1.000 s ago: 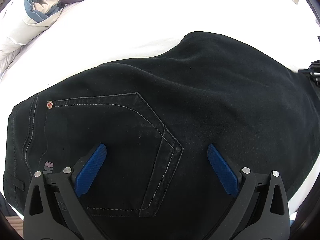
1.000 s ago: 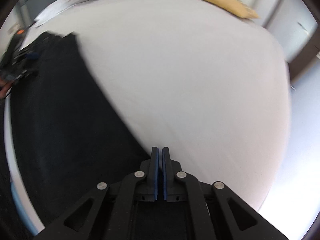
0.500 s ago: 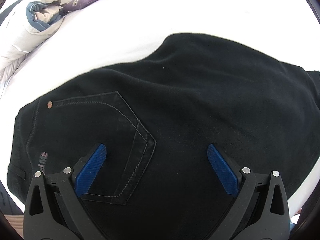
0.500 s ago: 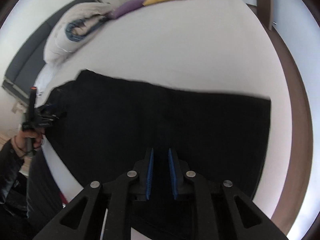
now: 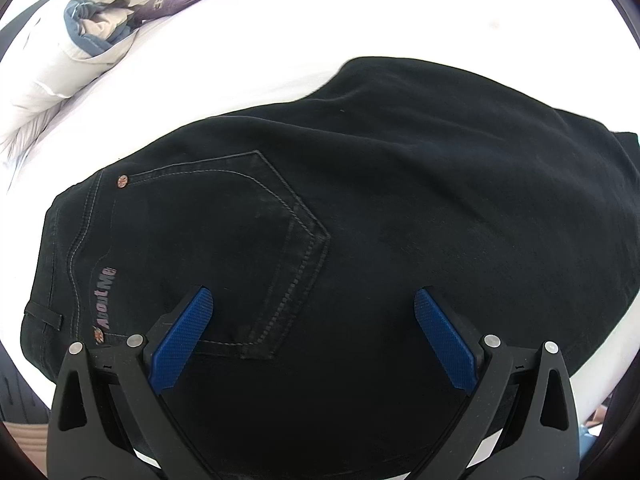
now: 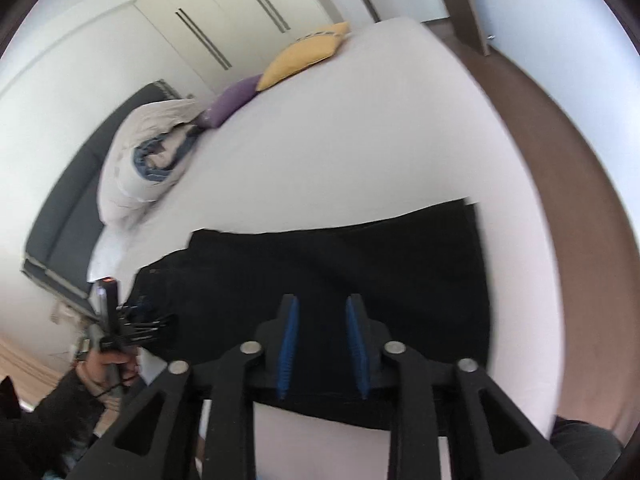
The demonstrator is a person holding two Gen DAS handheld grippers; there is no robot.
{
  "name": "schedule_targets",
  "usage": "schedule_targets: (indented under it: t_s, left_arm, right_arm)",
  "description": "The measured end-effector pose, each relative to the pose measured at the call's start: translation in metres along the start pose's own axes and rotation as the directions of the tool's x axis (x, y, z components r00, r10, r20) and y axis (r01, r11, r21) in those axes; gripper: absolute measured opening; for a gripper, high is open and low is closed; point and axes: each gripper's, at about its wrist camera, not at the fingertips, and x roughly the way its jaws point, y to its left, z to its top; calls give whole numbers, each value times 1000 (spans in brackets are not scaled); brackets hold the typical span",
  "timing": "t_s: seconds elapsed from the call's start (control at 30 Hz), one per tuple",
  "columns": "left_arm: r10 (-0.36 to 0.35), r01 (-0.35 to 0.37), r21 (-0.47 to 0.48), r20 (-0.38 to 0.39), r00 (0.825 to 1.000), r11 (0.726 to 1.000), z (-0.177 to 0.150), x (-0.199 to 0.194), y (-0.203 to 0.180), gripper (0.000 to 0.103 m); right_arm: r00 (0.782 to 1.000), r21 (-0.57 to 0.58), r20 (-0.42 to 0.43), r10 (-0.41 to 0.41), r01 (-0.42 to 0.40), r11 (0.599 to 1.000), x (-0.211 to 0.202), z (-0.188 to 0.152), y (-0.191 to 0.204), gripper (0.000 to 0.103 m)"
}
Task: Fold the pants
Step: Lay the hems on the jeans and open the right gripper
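The black jeans (image 5: 360,216) lie flat on the white bed (image 5: 280,52), folded in a wide band along the near edge; the back pocket (image 5: 224,248) with its grey stitching faces up at the left end, and beside it, further left, I read the small label "AboutMe" (image 5: 105,298). My left gripper (image 5: 314,336) hangs over the pocket end with its jaws wide open and nothing between them; I cannot tell if the blue pads (image 5: 180,340) touch the cloth. My right gripper (image 6: 322,344) is above the near edge of the jeans (image 6: 360,264), its jaws partly open, with only black cloth seen through the gap; this view is a little blurred. At the far left of the bed is a rumpled white duvet (image 6: 136,160); beyond it lie a purple cushion (image 6: 232,100) and a yellow cushion (image 6: 308,54), near the white wardrobe (image 6: 224,12).
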Motion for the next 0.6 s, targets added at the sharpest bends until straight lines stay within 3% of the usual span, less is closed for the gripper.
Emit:
schedule_targets:
  t_s: [0.03,0.07,0.13,0.2,0.3,0.37,0.43,0.47,0.53,0.6]
  left_arm:
    - [-1,1,-3,-1,1000,1000,-1,0,-1,103]
    - [-6,6,-12,-1,1000,1000,-2,1,-1,103]
    - [-30,29,-30,-10,1000,999,-7,6,10,103]
    - [-51,50,-45,-10,999,998,-9,11,29,103]
    - [-41,40,-29,-13,999,999,-16,8,34,103]
    - [-20,20,-24,-13,1000,1000,-19,2,36,102]
    - [-4,4,-40,7,1000,999,-19,-10,38,97]
    - [-32,34,-49,33,999,998,-16,-20,36,92]
    - [-92,96,-44,85,992,994,-2,-41,24,92]
    - [-123,126,-22,120,985,992,15,-50,4,92]
  right_arm:
    - [997,-10,-49,55,-56,998,18,-6,8,39]
    - [994,-19,-86,61,-63,998,33,-13,11,39]
    - [987,-5,-157,14,-15,1000,57,-32,-3,38]
    - [983,24,-172,-64,69,997,63,-45,-31,0]
    - [988,74,-104,-113,121,990,29,-57,-57,0]
    - [974,54,-82,-212,216,975,5,-58,-63,0]
    - [943,27,-58,-328,330,944,-12,-52,-53,0]
    - [942,20,-38,-335,336,942,-19,-47,-45,5]
    - [973,34,23,-231,230,973,-28,-38,-30,5]
    - [994,48,39,-98,96,994,-19,-35,-21,12]
